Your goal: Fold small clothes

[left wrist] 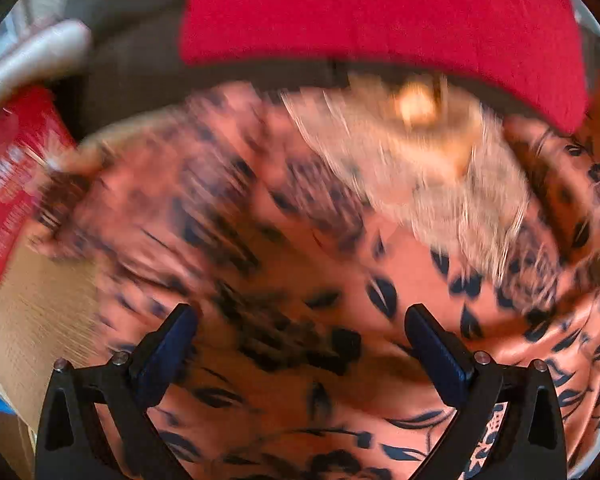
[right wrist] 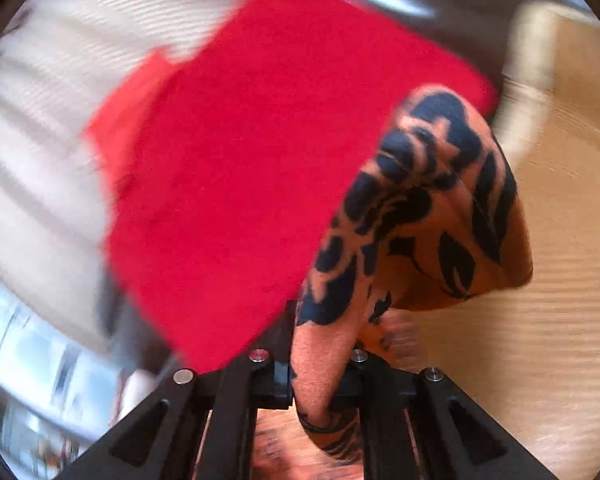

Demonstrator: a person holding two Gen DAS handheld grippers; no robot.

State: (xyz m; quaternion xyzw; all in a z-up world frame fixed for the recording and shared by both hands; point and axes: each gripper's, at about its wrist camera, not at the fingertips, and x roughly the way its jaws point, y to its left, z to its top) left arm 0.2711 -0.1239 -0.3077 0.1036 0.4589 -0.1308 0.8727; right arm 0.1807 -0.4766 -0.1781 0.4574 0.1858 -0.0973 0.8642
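Salmon-pink fabric with a dark navy floral print (left wrist: 300, 280) fills most of the left wrist view, spread rumpled over a pale wood-grain worktop (left wrist: 32, 312) and blurred across its upper half. The left claw (left wrist: 300, 332) hangs over this garment with its two dark fingers wide apart and nothing pinched between them. A pale beige patch (left wrist: 428, 160), too smeared to identify, lies on the printed cloth toward the far side, and beyond it sits a flat bright red cloth (left wrist: 380, 12). At the left edge a red packet with white lettering (left wrist: 8, 176) rests on the worktop.

In the right wrist view the right claw (right wrist: 312, 376) is closed tight on a bunched fold of the same printed fabric (right wrist: 420, 208), which rises in a hump from between the black fingers. The red cloth (right wrist: 240, 168) spreads just behind and to the left of that hump, overlapped by it at the edge. Light wood worktop (right wrist: 560, 260) shows to the right, and blurred white slatted surfaces (right wrist: 40, 100) fill the left background
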